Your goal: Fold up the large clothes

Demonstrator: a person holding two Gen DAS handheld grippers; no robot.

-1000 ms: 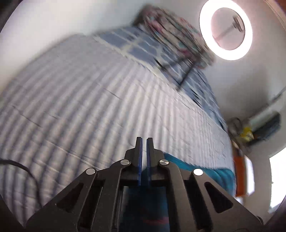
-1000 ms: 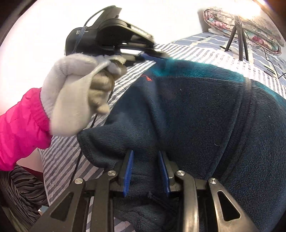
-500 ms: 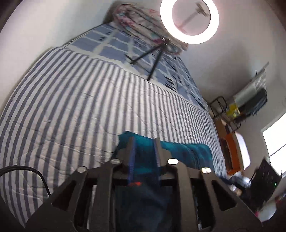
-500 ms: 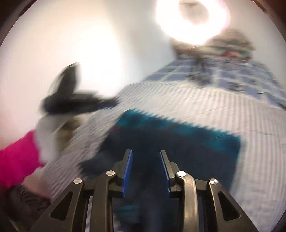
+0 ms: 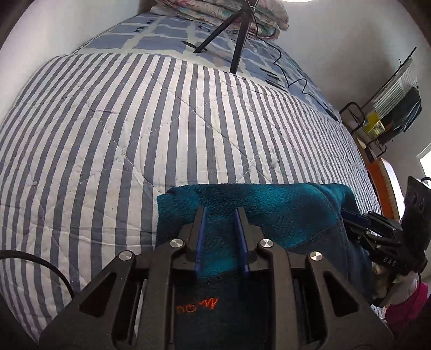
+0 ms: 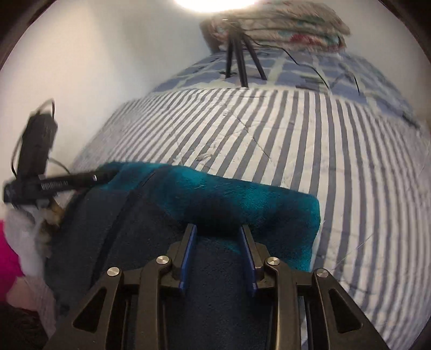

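Note:
A navy fleece with a teal band (image 5: 272, 210) lies on the striped bed, folded, with an orange logo (image 5: 196, 306) near me. It also shows in the right wrist view (image 6: 242, 199). My left gripper (image 5: 220, 215) is open just above the teal band, with nothing between its fingers. My right gripper (image 6: 217, 228) is open over the navy part, at the teal band's near edge. The left gripper also shows in the right wrist view (image 6: 102, 176), at the garment's left corner. The right gripper shows in the left wrist view (image 5: 353, 216), at the garment's right side.
The striped quilt (image 5: 134, 129) covers the bed. A black tripod (image 5: 237, 35) and its cable stand on a blue checked sheet (image 5: 161, 35) at the far end, before folded floral bedding (image 5: 229, 10). A rack (image 5: 390, 107) stands to the right.
The left gripper has gone from shut to open and let go of the fleece. Both grippers have come down with the garment, which now lies flat on the bed.

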